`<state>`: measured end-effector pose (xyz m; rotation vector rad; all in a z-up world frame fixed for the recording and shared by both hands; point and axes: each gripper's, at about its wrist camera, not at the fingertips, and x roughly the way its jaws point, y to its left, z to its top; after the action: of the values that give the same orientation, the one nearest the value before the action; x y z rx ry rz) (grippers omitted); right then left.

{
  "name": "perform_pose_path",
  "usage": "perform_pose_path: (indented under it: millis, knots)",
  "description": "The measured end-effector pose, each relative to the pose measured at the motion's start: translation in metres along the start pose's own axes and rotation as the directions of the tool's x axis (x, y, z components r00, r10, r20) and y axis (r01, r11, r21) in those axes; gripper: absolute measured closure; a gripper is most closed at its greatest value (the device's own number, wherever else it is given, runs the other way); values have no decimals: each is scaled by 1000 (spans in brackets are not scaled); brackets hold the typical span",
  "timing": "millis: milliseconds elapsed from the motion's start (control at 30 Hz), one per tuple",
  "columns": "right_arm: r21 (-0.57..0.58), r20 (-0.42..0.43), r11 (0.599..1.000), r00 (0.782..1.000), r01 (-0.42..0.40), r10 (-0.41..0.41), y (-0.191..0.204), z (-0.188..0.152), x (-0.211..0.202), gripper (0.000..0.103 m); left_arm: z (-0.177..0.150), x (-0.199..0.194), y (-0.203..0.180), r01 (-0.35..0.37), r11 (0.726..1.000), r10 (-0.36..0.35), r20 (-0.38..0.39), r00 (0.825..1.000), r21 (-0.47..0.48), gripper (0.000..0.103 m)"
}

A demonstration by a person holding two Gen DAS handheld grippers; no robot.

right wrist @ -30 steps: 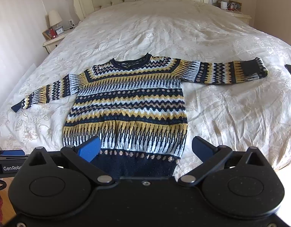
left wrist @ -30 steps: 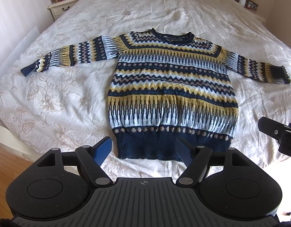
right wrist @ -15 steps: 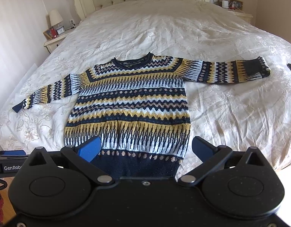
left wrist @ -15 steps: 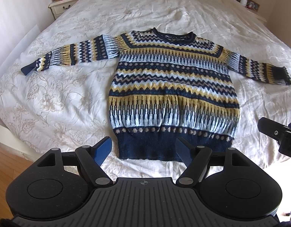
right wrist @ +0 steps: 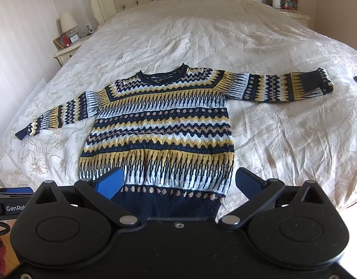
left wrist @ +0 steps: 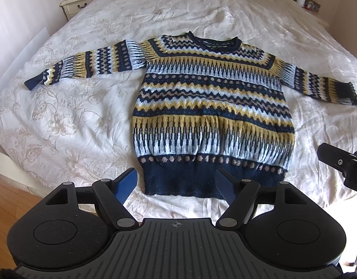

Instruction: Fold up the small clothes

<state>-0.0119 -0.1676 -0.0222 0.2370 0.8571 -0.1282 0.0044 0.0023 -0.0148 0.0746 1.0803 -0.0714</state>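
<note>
A sweater [left wrist: 211,107] is lying flat on a bed [left wrist: 62,121], ready for folding, as both grippers [left wrist: 176,183] [right wrist: 178,181] are hovering, jaws apart and empty.

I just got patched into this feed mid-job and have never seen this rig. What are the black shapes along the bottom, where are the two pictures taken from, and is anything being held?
There is no robot arm: a person holds a two-finger claw in each hand, each with a camera looking along its fingers. The black shapes are those claws. One picture looks over the left claw, the other over the right claw. A navy, yellow and pale blue patterned knit sweater lies flat, sleeves spread, on a cream floral bedspread. Both claws are open above its hem, holding nothing.
</note>
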Motion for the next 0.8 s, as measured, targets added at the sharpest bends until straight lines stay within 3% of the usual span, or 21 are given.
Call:
perform_pose_path:
  millis: [800]
  knots:
    - [7,-19,1000,1000,-1,2,-1,3,9,1,19,11,0,-11,1000,10,-29,1000,-24,30]
